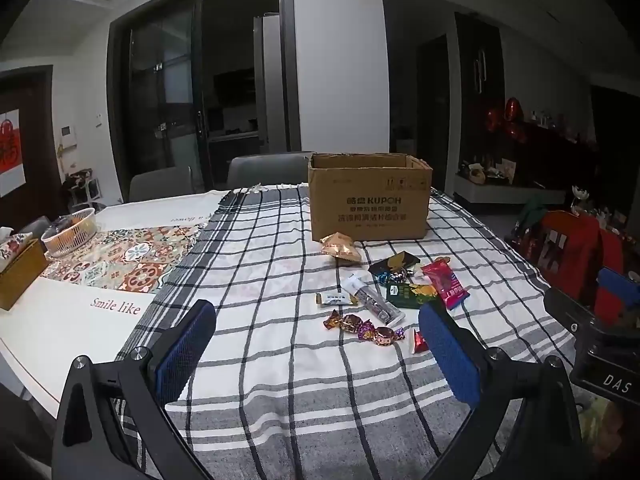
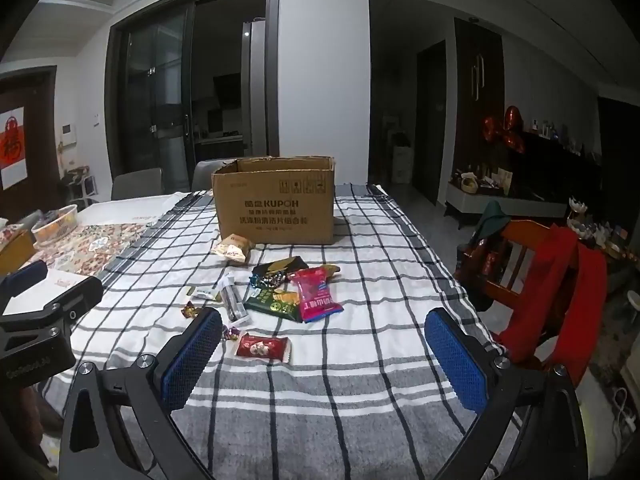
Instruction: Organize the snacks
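Looking ahead, I saw the red candy lay just past my wide-open, empty right gripper, nearer than the left gripper, also wide.

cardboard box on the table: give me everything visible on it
The cardboard box is plain brown corrugated card, top flaps open, interior not visible from either view. Its front face carries black print reading KUPOH above lines of Chinese text, with handling symbols near the upper edge. It stands upright at the far end of the checked tablecloth. A pale snack packet lies at its front left corner, possibly touching.
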Demonstrator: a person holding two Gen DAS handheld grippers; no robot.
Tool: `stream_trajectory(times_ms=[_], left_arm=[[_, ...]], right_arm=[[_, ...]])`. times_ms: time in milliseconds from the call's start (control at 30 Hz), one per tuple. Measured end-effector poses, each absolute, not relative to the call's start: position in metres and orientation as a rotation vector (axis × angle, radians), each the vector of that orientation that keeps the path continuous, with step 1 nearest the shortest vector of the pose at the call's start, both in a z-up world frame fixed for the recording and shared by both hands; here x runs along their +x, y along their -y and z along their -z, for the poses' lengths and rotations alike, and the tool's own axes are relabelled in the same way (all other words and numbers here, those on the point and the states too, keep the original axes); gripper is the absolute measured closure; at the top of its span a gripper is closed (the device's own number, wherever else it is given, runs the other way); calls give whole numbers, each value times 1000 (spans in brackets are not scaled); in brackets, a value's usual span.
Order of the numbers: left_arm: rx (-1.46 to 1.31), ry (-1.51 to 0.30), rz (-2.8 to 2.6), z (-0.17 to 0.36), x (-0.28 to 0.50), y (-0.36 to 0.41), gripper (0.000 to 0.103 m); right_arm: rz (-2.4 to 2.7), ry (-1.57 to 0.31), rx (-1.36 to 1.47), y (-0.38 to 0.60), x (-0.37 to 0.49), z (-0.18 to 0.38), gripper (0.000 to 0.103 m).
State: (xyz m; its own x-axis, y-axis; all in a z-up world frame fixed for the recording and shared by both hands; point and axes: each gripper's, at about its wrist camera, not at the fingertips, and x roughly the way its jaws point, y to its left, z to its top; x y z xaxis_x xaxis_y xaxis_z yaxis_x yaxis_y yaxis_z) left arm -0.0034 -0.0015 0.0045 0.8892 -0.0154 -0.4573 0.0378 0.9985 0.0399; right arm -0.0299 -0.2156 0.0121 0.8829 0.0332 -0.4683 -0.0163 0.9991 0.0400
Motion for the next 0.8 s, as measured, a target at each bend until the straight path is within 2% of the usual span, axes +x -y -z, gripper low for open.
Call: stream_trajectory(times_ms=[800], left_arm=[[49,-470,25,-6,-4,1,0]], right_arm=[[-24,-482,35,216,-30,-13,1]])
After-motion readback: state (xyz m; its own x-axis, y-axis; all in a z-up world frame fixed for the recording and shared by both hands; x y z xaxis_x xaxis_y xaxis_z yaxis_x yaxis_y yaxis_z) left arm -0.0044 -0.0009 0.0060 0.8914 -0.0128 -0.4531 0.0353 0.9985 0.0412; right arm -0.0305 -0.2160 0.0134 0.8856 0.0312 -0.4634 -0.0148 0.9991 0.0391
